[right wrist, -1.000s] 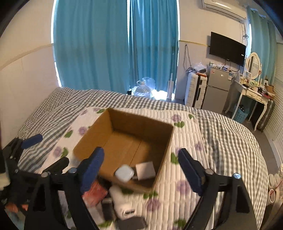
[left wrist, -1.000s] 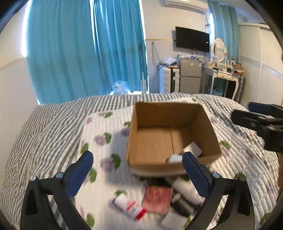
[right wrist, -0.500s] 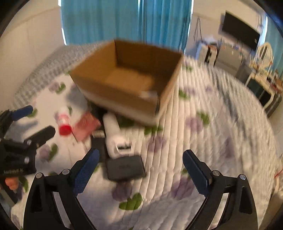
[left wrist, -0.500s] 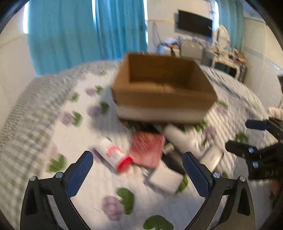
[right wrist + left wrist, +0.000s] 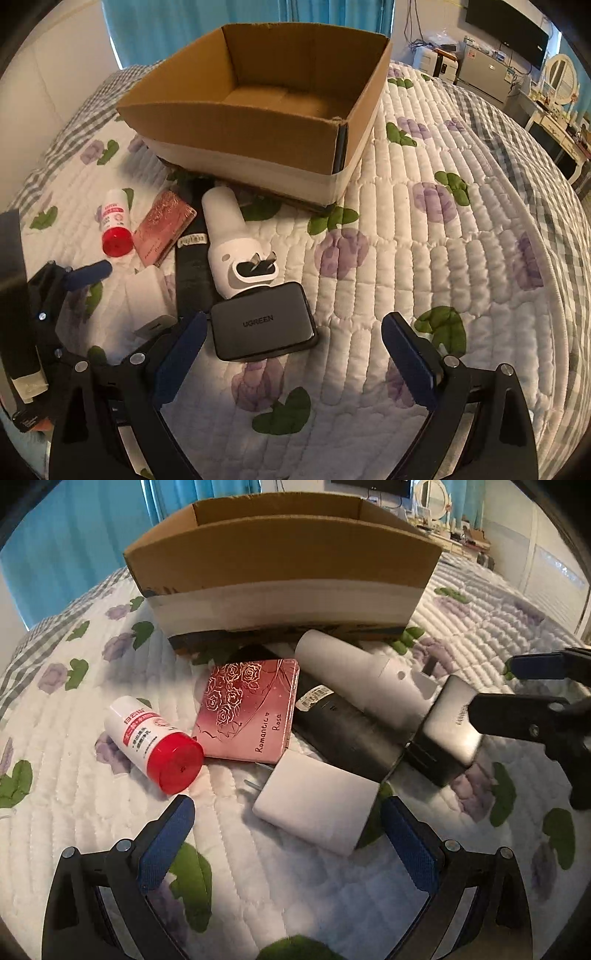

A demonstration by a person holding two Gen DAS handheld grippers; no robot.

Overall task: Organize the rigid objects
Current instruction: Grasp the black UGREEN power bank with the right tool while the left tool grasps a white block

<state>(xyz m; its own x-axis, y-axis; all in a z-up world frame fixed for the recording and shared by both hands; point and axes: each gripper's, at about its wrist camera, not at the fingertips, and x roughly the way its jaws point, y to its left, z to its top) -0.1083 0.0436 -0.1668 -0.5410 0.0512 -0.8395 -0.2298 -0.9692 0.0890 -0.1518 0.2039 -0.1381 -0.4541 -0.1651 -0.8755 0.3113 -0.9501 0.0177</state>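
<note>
A cardboard box [image 5: 280, 554] [image 5: 236, 125] sits on the quilted bed. In front of it lie a red-capped white bottle [image 5: 151, 738] [image 5: 115, 225], a pink rose-print box [image 5: 251, 709] [image 5: 162, 227], a black flat item [image 5: 340, 723] [image 5: 192, 266], a white cylinder device [image 5: 358, 675] [image 5: 232, 236], a white charger block [image 5: 317, 805] [image 5: 146, 295] and a black UGREEN charger [image 5: 264, 325] [image 5: 448, 731]. My left gripper [image 5: 288, 838] is open, low over the white charger. My right gripper [image 5: 291, 350] is open, just above the UGREEN charger.
The bed carries a white quilt with purple flowers [image 5: 443, 221] over a grey checked sheet. Blue curtains [image 5: 74, 535], a TV [image 5: 506, 26], a small fridge [image 5: 480, 77] and a dressing table [image 5: 554, 107] stand beyond the bed.
Both grippers have dropped from above the box down toward the pile in front of it. Both remain open and empty.
</note>
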